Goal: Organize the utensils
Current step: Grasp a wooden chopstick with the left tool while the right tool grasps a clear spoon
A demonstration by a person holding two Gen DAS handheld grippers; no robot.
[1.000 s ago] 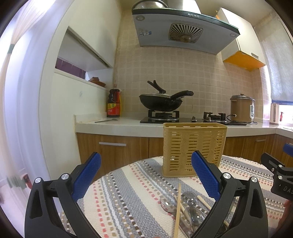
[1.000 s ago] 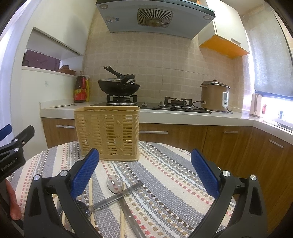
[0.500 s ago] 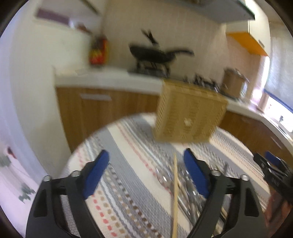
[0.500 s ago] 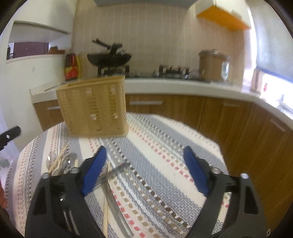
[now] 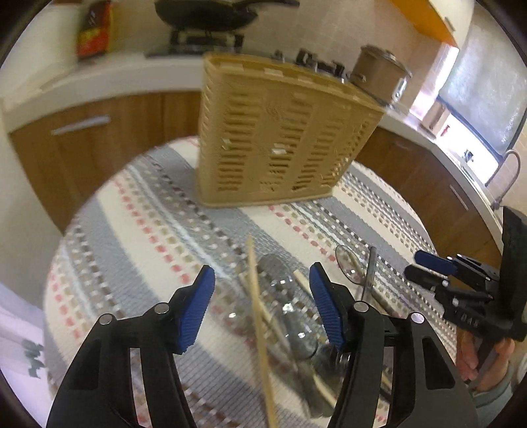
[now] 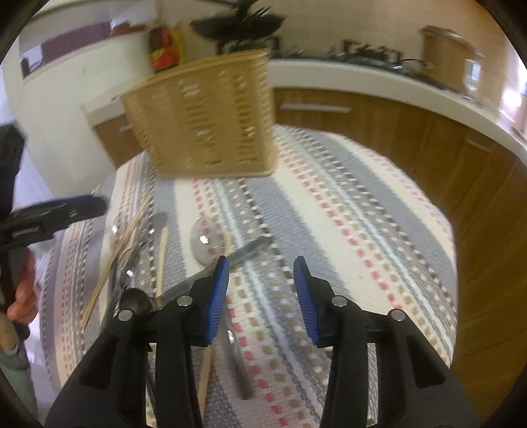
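A tan slotted utensil basket [image 5: 280, 138] stands on the striped tablecloth [image 5: 148, 230]; it also shows in the right wrist view [image 6: 207, 118]. Wooden chopsticks [image 5: 258, 316] and metal spoons [image 5: 286, 312] lie in a loose pile in front of it. My left gripper [image 5: 262, 296] is open just above that pile, a chopstick between its fingers. My right gripper [image 6: 260, 286] is open and empty over the cloth, right of a spoon [image 6: 206, 242], a metal handle [image 6: 237, 256] and chopsticks [image 6: 125, 240]. The right gripper also shows in the left wrist view [image 5: 454, 280].
Behind the round table runs a counter with wooden cabinets [image 6: 378, 108], a wok on a stove [image 5: 204, 13], a sauce bottle [image 5: 94, 31] and a rice cooker [image 5: 378, 72]. The left gripper shows at the left edge of the right wrist view [image 6: 49, 214].
Both grippers have tilted down and moved toward the utensils on the cloth. Both have narrowed their opening. The views are blurred by motion.
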